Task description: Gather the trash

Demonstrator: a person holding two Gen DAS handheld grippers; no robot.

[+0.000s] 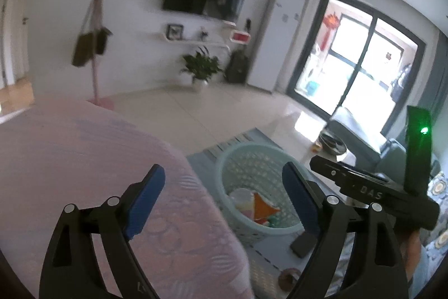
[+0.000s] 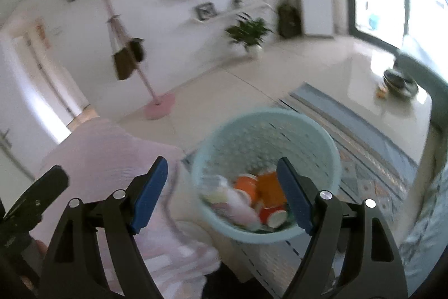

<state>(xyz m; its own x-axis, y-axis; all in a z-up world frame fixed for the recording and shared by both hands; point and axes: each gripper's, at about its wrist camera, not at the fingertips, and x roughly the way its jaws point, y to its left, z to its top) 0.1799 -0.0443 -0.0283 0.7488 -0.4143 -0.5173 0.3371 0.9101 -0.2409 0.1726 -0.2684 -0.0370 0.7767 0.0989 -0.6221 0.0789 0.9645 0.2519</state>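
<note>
Down at the bottom middle of both views sits the basket [image 2: 266, 142] with cups [image 2: 268, 203] already inside, both the left gripper [image 1: 224, 203] and right gripper [image 2: 224, 198] wide open and empty, so I'd lift clear before hunting more trash.

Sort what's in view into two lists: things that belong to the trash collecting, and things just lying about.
Belongs to the job:
- pale blue perforated plastic basket
- orange paper cups and pale cartons inside it
- left tongs, open, empty
- right tongs, open, empty

Just lying about:
- pink striped cloth cover
- flat dark device on the patterned mat
- potted green plant
- pink coat stand
</note>
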